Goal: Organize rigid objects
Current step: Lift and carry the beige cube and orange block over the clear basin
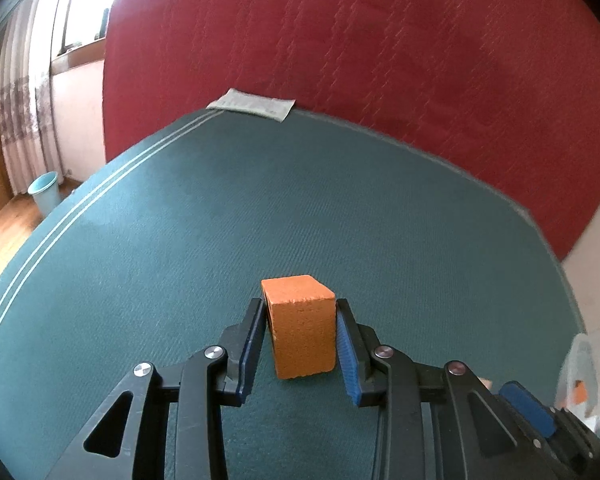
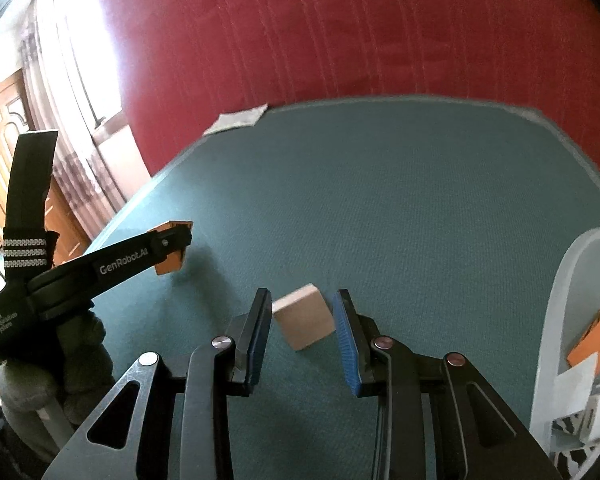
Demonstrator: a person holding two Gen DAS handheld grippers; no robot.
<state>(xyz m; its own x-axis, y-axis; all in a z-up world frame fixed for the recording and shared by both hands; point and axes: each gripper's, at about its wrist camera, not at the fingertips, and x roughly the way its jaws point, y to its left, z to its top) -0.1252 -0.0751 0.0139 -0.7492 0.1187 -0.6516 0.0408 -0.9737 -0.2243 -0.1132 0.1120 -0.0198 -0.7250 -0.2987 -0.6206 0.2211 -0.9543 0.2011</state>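
Observation:
In the left wrist view my left gripper point(image 1: 300, 312) is shut on an orange block point(image 1: 302, 328), held over the green mat point(image 1: 220, 220). The right wrist view shows the same left gripper point(image 2: 172, 246) from the side, with the orange block point(image 2: 170, 266) lifted a little above the mat. My right gripper point(image 2: 302, 308) is open around a pale wooden block point(image 2: 304, 316) that lies on the mat point(image 2: 380, 200); its pads do not touch the block. A translucent white basket point(image 2: 560, 300) at the right holds an orange block point(image 2: 592, 340) and other pieces.
A red upholstered backrest point(image 1: 380, 40) rises behind the mat. A folded paper point(image 1: 252, 105) lies at the mat's far edge. A light blue bin point(image 1: 44, 192) stands on the wooden floor at left, near curtains. The basket's edge point(image 1: 580, 360) shows at right in the left wrist view.

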